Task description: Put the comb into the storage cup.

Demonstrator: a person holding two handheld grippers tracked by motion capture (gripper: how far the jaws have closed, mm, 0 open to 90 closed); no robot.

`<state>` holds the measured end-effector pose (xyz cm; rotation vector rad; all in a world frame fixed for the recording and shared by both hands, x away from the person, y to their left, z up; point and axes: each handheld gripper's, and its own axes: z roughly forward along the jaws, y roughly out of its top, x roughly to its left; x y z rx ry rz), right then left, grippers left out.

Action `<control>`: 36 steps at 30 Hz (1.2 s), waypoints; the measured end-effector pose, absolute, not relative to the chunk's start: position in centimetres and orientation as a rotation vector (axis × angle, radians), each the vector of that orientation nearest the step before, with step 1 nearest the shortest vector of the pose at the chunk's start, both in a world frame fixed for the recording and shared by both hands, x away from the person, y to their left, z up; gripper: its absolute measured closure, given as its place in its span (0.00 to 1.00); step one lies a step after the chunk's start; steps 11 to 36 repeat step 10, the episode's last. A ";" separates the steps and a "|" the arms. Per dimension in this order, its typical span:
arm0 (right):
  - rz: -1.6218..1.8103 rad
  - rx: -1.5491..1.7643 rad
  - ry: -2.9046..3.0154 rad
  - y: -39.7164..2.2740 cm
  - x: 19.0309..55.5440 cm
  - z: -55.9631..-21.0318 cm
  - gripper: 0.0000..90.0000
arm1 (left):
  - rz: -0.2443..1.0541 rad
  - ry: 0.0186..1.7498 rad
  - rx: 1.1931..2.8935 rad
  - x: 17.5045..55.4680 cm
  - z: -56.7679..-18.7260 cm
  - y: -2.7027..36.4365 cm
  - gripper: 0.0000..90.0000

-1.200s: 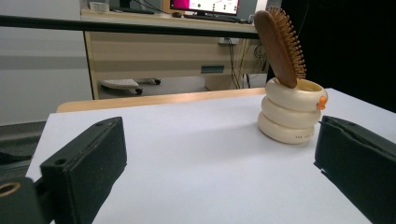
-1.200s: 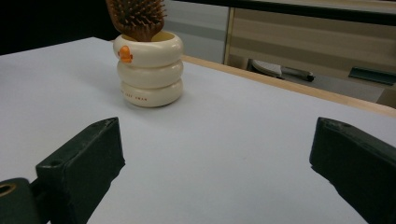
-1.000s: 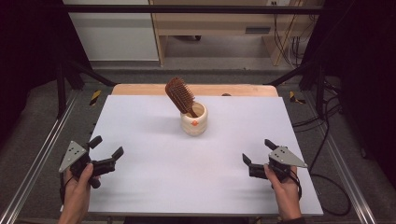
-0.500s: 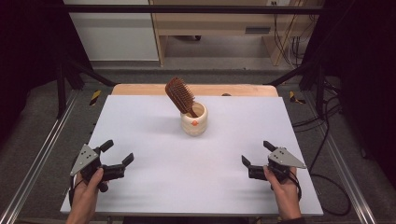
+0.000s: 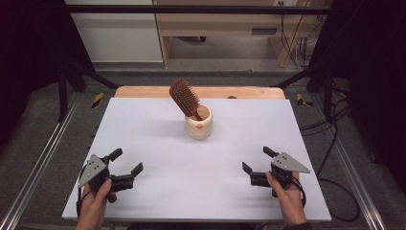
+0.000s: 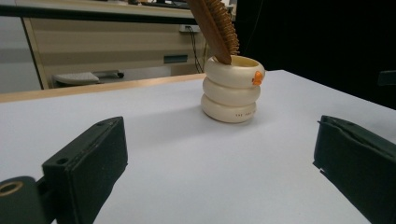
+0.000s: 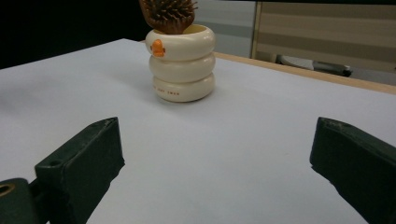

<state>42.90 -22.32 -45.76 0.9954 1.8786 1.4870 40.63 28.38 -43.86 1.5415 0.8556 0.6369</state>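
Overhead, the high view shows both hands, the left gripper (image 5: pixel 126 163) at lower left and the right gripper (image 5: pixel 255 159) at lower right, jaws spread and empty. Both gripper views add the holder's (image 6: pixel 231 88) orange mark. The hairbrush (image 5: pixel 186 99) stands tilted in the holder at upper centre, well apart from both jaw pairs.

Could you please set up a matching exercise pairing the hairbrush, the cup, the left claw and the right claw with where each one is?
Things:
1. hairbrush
2. cup
3. left claw
4. right claw

Places:
A. near corner of the white table, at the left in the high view, open
B. standing mid-table toward the far edge
C. leaning out of the cup, bristle end up
D. near corner, at the right in the high view, open

Pairs: 1-C, 2-B, 3-A, 4-D
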 end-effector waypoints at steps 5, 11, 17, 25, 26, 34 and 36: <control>1.530 1.020 1.885 -21.9 43.1 -46.0 0.05 | 0.651 0.878 1.512 40.2 -44.2 28.6 0.03; 1.509 1.033 1.892 -21.5 43.1 -46.0 0.05 | 0.696 0.924 1.497 40.3 -44.3 29.2 0.04; 1.509 1.033 1.892 -21.5 43.1 -46.0 0.05 | 0.696 0.924 1.497 40.3 -44.3 29.2 0.04; 1.509 1.033 1.892 -21.5 43.1 -46.0 0.05 | 0.696 0.924 1.497 40.3 -44.3 29.2 0.04; 1.509 1.033 1.892 -21.5 43.1 -46.0 0.05 | 0.696 0.924 1.497 40.3 -44.3 29.2 0.04; 1.509 1.033 1.892 -21.5 43.1 -46.0 0.05 | 0.696 0.924 1.497 40.3 -44.3 29.2 0.04; 1.509 1.033 1.892 -21.5 43.1 -46.0 0.05 | 0.696 0.924 1.497 40.3 -44.3 29.2 0.04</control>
